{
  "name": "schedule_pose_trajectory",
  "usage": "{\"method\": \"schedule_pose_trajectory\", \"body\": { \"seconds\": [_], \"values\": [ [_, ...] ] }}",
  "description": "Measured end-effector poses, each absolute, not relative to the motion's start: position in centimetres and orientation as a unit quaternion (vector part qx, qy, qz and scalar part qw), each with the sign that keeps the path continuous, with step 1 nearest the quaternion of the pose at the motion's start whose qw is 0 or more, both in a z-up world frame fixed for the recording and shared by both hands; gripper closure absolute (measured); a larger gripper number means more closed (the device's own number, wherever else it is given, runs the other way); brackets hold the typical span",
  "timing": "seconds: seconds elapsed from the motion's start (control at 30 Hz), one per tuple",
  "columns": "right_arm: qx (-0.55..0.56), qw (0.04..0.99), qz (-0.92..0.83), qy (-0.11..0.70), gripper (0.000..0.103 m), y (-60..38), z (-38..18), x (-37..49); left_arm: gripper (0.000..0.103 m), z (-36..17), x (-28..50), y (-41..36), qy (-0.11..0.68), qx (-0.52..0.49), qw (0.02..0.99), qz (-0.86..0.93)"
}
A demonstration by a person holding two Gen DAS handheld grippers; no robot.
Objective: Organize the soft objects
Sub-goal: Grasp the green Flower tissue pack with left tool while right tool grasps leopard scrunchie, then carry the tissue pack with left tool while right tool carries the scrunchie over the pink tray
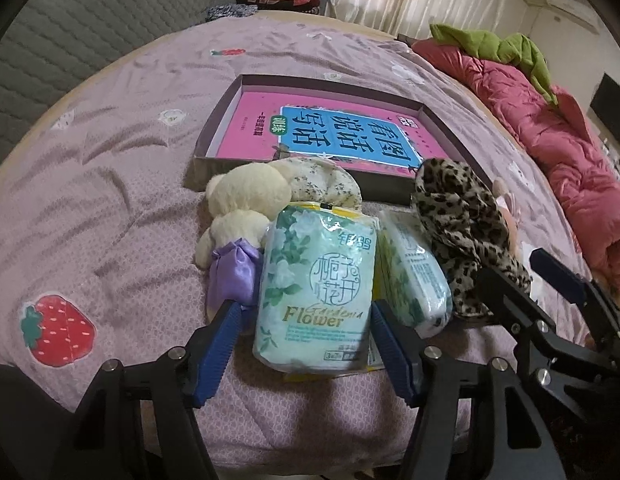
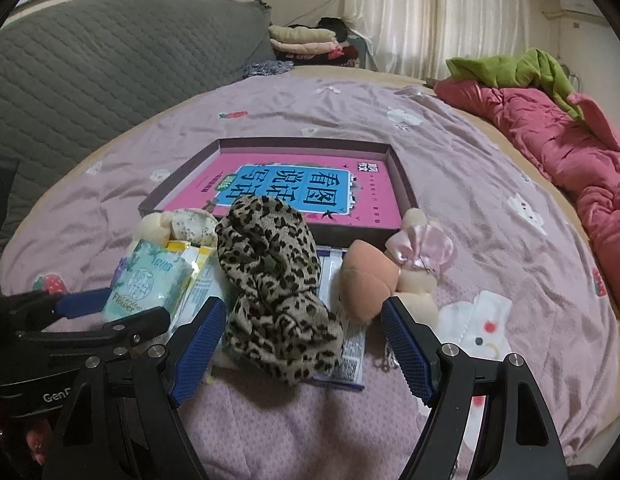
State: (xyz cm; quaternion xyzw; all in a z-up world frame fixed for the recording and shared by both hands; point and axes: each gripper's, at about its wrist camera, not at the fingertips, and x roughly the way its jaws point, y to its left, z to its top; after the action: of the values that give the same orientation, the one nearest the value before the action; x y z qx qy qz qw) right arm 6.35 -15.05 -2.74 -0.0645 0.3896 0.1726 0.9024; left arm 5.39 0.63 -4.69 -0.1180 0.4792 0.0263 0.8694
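A pale green "Flower" tissue pack [image 1: 317, 292] stands on the pink bedspread, between the blue pads of my left gripper [image 1: 306, 332], which is open; the pads sit close to its sides. A second tissue pack [image 1: 413, 276] leans to its right. Behind them lie a cream plush bear [image 1: 242, 204] and a purple satin pouch [image 1: 234, 272]. A leopard-print cloth [image 2: 274, 280] is heaped between the wide-open fingers of my right gripper [image 2: 302, 344]. A peach plush [image 2: 365, 284] and a toy with a pink satin bow [image 2: 421, 248] lie right of it.
A shallow dark box [image 2: 401, 180] holding a pink and blue book lies just behind the pile. A red quilt [image 2: 569, 152] with green cloth runs along the bed's right side. A white patterned cloth [image 2: 481, 324] lies near my right finger. A grey padded headboard [image 2: 90, 72] rises at the left.
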Motion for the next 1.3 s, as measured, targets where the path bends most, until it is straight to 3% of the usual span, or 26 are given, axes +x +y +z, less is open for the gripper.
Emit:
{"method": "schedule_pose_trajectory", "body": {
  "seconds": [0.13,0.2,0.3,0.5,0.7,1.3],
  "values": [
    [-0.064,0.895,0.19,0.398,0.032,-14.7,-3.1,7.2,0.037,-4.7,5.6,0.4,0.478,-0.104,0.872,0.025],
    [-0.074,0.886,0.213,0.406,0.051,-14.1,-3.4,7.6,0.037,-4.9,5.6,0.3,0.478,-0.095,0.873,0.023],
    [-0.104,0.877,0.229,0.41,0.068,-13.1,-3.9,7.8,0.039,-5.0,5.6,0.4,0.481,-0.095,0.871,0.02],
    [-0.09,0.878,0.235,0.408,0.088,-13.3,-3.7,8.0,0.049,-5.1,5.5,0.4,0.478,-0.091,0.873,0.025],
    [-0.061,0.887,0.238,0.39,0.089,-14.6,-2.3,8.0,0.056,-4.5,5.2,0.6,0.468,-0.096,0.878,0.022],
    [0.004,0.911,0.236,0.338,0.089,-17.3,1.5,8.3,0.056,2.1,5.1,2.5,0.378,-0.106,0.919,0.028]
  ]
}}
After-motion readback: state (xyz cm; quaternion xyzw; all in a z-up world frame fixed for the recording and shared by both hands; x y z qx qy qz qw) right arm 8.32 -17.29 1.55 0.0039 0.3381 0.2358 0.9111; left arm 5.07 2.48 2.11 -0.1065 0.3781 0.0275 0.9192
